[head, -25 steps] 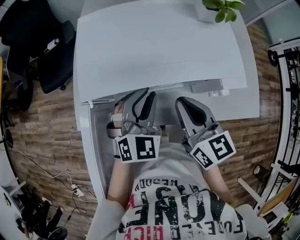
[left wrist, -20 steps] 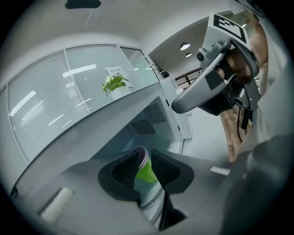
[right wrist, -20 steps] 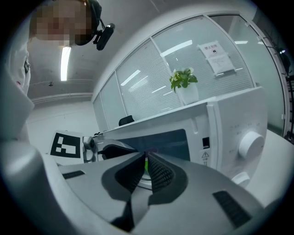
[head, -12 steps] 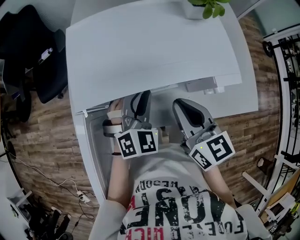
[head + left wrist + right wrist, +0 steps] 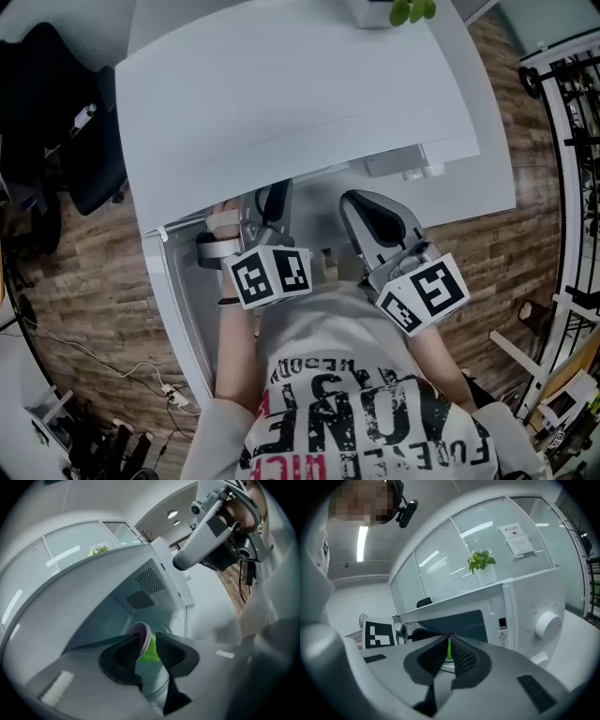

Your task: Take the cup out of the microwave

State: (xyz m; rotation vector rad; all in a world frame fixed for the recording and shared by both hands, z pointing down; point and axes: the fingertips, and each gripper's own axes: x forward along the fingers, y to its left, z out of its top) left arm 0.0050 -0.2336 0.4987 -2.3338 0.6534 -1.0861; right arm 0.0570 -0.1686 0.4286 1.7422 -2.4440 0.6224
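Left gripper (image 5: pixel 146 641) deeper in microwave (image 5: pixel 281 94); jaws opening, perhaps touching cup (image 5: pixel 149 652).

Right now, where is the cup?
In the left gripper view the green cup sits inside the microwave cavity, between the left gripper's opening jaws.

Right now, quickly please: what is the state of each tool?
Left tool: jaws opening, the cup between them, not gripped yet.
Right tool: closed, holding nothing.
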